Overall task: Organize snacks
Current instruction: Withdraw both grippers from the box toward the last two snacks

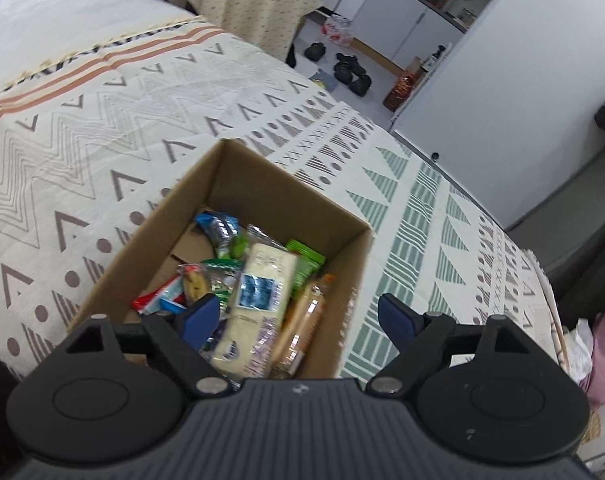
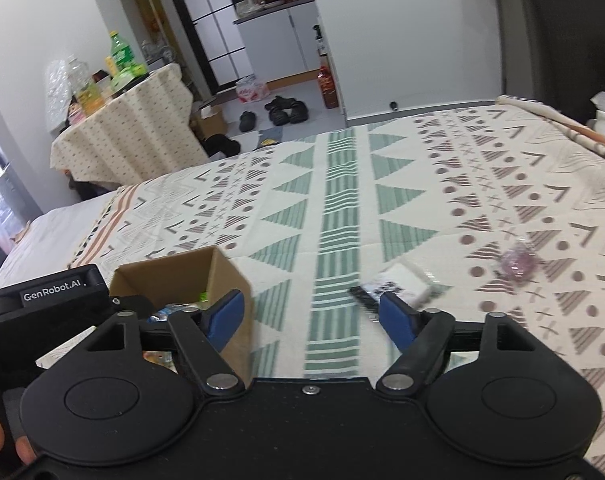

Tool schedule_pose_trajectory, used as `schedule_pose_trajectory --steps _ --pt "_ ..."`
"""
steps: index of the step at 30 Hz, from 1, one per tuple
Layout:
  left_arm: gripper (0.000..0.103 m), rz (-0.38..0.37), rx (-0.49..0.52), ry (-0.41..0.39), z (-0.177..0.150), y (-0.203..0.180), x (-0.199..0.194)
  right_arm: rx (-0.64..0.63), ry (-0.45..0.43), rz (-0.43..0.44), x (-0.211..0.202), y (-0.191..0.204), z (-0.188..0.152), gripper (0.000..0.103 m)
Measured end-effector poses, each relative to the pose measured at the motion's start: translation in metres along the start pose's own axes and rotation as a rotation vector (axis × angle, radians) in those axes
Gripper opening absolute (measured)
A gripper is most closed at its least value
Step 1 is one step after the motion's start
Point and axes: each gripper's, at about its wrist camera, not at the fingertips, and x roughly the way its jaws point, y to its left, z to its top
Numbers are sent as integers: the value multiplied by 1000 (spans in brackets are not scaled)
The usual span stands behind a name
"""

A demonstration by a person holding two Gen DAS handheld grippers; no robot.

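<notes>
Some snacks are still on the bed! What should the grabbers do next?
Probably the right gripper, open and empty, should reach to the white packet just ahead on the bedspread; it still lies outside the cardboard box, like the pink wrapped snack.

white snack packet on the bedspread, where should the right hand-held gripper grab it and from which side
Probably across its short width near the middle. The white snack packet lies flat on the bedspread, clear of the cardboard box, just ahead of the open right hand-held gripper, so come from above, angled forward.
</notes>
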Motion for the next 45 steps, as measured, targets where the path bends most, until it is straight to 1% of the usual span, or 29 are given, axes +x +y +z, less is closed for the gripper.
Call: schedule_pose_trajectory --steps 2,4,11,13,16,21,26,29,32,37,41,43,45 --pt "89 -9 21 3 -3 -7 -1 7 -8 -12 -5 -10 -1 81" --pt "90 -21 34 4 -6 -14 -2 22 -13 -26 -9 -19 -2 86" --pt "94 -45 92 -8 -18 -37 -7 69 -9 -83 -22 -53 -5 90" --pt "95 -41 118 -10 -23 -46 -6 67 -19 -100 -28 -61 -6 92" --pt "95 -40 174 -10 -31 -60 -2 78 -36 -116 -34 -76 -7 93" --pt "95 -55 238 -1 -44 -81 -1 132 -60 -137 -43 -107 -12 93" --pt "95 -56 314 14 -58 -106 4 165 -64 -153 -46 -134 -21 93" --pt "95 -64 378 30 -66 -121 8 185 -69 -149 -45 -148 -27 93" --pt "95 -67 415 45 -70 -131 13 205 -67 -133 -43 -159 -32 92" --pt "95 -51 473 60 -70 -145 26 247 -57 -119 -36 -174 -41 87" --pt "95 -36 514 90 -65 -154 42 276 -52 -111 -28 -184 -45 85" --pt "95 -29 534 82 -62 -158 48 299 -42 -100 -24 -188 -46 82" --pt "95 -26 550 80 -60 -162 55 304 -41 -97 -19 -190 -46 82"
